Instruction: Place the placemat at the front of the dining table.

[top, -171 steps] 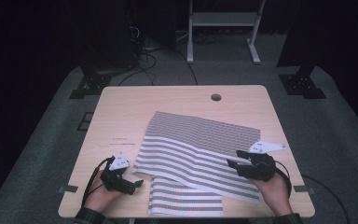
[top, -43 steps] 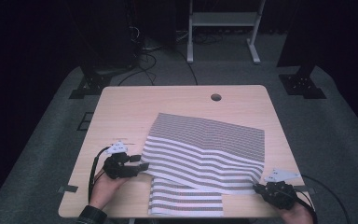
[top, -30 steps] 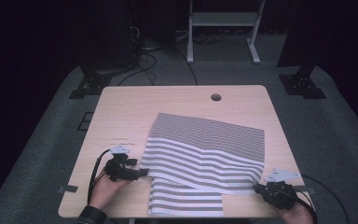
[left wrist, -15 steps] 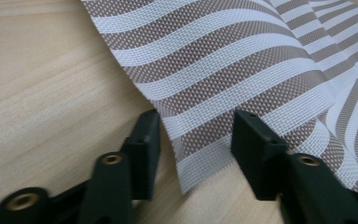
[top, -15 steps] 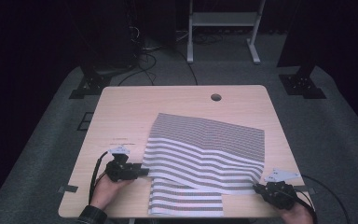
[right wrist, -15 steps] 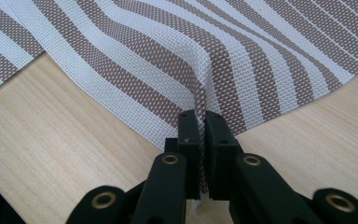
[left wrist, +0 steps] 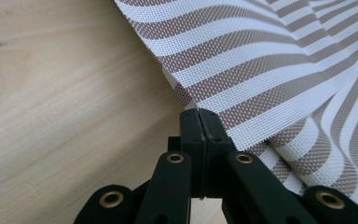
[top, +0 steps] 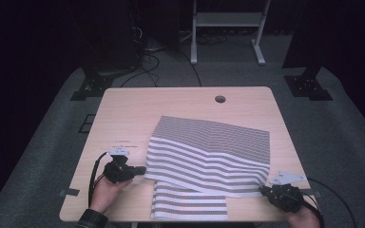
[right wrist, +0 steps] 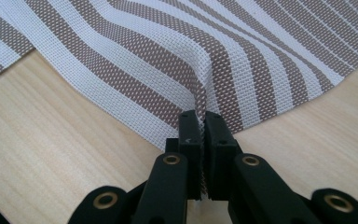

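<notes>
A brown-and-white striped mesh cloth (top: 209,147) lies partly folded over itself on the wooden table (top: 138,114). My left gripper (top: 141,169) is at the cloth's left edge. In the left gripper view its jaws (left wrist: 199,112) have just been closing and now meet on the edge of the cloth (left wrist: 261,60). Near the table's front right corner my right gripper (top: 262,190) grips the cloth's near right corner. The right gripper view has the jaws (right wrist: 200,114) pinched on a raised ridge of the cloth (right wrist: 168,56).
A round cable hole (top: 220,99) sits in the table's far side. On the grey floor behind stand a white frame (top: 228,19), two black stand feet (top: 309,85) (top: 92,85) and loose cables (top: 147,61). Bare wood lies left of and beyond the cloth.
The left gripper has edged right onto the cloth's left edge and its jaws have closed there. The right gripper has stayed at the front right corner, still gripping the cloth.
</notes>
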### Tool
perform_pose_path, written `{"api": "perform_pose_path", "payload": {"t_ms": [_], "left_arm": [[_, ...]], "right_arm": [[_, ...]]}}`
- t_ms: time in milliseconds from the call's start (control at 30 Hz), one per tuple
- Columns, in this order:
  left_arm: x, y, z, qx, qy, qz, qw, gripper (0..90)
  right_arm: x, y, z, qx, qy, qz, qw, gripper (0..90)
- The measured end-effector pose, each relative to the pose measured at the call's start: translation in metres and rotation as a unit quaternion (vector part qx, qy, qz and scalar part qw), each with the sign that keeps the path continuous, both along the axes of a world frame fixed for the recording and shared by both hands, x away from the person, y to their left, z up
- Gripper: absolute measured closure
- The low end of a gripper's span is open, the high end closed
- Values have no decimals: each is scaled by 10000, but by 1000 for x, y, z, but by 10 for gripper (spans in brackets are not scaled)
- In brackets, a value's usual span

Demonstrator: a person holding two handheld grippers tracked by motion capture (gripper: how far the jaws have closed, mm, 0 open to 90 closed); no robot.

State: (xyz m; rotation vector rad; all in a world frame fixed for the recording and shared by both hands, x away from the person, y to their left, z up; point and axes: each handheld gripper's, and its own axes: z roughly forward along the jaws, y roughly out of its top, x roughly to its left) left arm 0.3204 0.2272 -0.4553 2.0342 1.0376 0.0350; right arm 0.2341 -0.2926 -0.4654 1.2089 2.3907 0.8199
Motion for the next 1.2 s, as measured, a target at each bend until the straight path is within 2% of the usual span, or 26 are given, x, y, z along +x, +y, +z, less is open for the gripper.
{"api": "perform_pose_path", "payload": {"t_ms": [100,267,533,1000,1200], "left_arm": [[-2,1,6,-74,-119,-4,9999,900],[-3,1,13,-51,-278,-12,9996,900],[1,-1,22,-104,-484,14,9988,900],[18,8,34,-293,-725,234,9967,900],[26,10,35,-280,-770,312,9961,900]], "right_arm": [[3,-1,3,30,-65,-33,10000,870],[11,-2,8,92,-158,-58,9998,871],[31,-5,18,206,-339,-94,9992,874],[80,7,37,243,-637,-115,9976,874],[101,10,42,336,-702,-159,9968,874]]}}
